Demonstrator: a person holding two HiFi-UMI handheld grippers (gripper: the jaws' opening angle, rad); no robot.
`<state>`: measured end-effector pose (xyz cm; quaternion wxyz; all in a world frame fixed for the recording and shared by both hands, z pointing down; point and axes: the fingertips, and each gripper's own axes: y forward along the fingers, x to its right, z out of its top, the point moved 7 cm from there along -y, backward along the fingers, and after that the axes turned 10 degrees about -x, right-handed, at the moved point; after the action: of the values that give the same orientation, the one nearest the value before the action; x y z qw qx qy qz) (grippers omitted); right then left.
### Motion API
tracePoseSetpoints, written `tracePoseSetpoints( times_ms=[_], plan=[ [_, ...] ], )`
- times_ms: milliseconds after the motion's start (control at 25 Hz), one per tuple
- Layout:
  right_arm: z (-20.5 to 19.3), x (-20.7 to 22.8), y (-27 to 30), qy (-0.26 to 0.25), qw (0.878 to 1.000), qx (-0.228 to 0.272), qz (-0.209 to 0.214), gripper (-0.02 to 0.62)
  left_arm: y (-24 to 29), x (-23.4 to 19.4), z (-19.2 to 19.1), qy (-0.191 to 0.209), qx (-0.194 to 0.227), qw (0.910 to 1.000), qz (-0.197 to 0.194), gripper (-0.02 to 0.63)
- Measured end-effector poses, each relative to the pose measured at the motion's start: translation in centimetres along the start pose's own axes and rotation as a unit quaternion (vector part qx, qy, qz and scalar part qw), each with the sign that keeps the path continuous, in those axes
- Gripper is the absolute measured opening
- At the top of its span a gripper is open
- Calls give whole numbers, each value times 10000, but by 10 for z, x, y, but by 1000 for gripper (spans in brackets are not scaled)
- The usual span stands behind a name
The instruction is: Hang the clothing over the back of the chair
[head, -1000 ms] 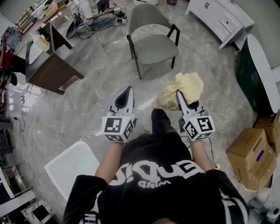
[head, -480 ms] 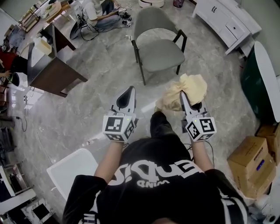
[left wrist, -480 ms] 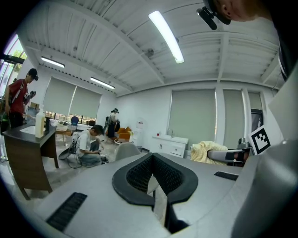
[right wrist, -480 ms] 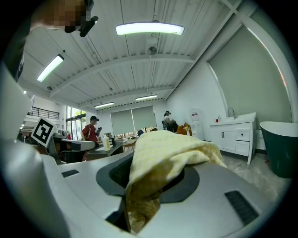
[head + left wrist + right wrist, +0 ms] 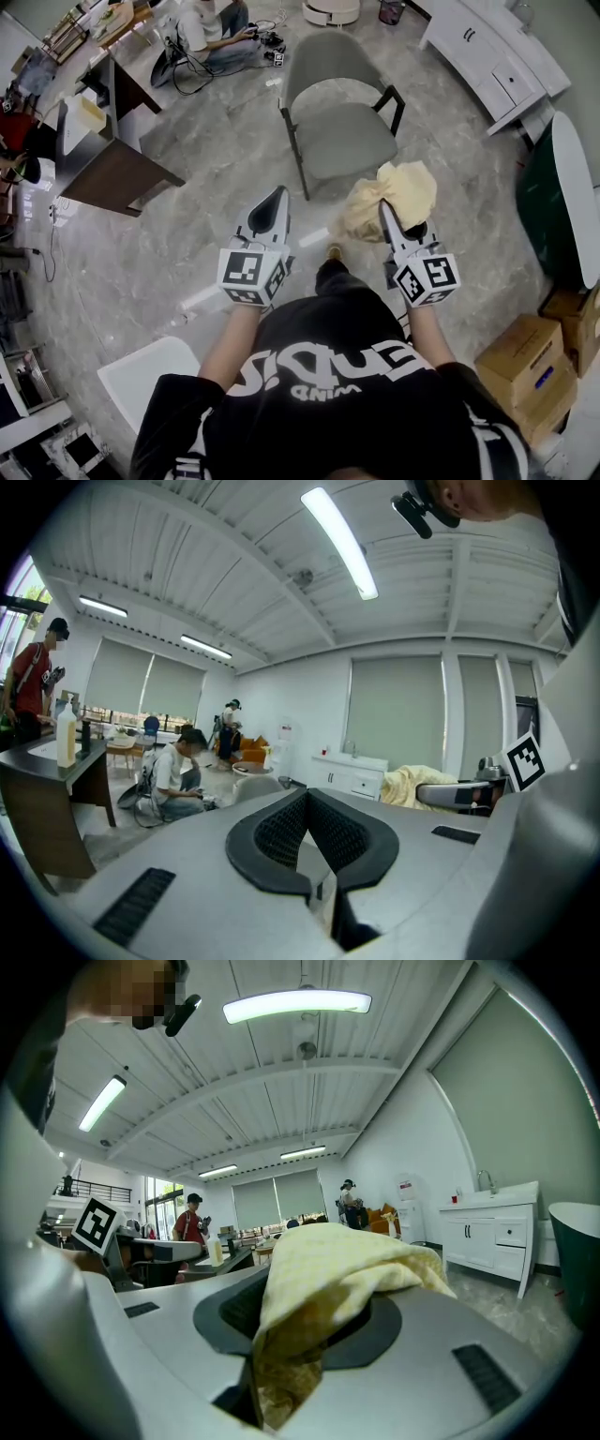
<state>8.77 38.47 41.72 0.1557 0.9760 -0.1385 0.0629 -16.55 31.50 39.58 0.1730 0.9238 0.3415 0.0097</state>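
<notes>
Right gripper (image 5: 383, 210) fingers clamped on yellow clothing (image 5: 405, 186), centre-right; left gripper (image 5: 275, 195) fingers closed, empty; chair (image 5: 342, 141) upper centre.

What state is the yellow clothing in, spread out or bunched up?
Bunched up: the yellow clothing is a crumpled wad clamped in the right tool, not yet on the chair.

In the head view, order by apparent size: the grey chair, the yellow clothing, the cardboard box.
Largest: grey chair.
Then cardboard box and yellow clothing: alike, and the clothing is held nearer, so unranked.
</notes>
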Motion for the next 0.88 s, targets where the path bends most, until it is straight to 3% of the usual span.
tracePoseSetpoints(
  times_ms=[440,880],
  plan=[
    [42,74,75,-218,9984,-106,501,129,91,-14,40,-106,63,9994,334,13],
    [62,96,144,-271,9964,-233,771,129,142,-58,67,-106,114,9987,482,13]
  ],
)
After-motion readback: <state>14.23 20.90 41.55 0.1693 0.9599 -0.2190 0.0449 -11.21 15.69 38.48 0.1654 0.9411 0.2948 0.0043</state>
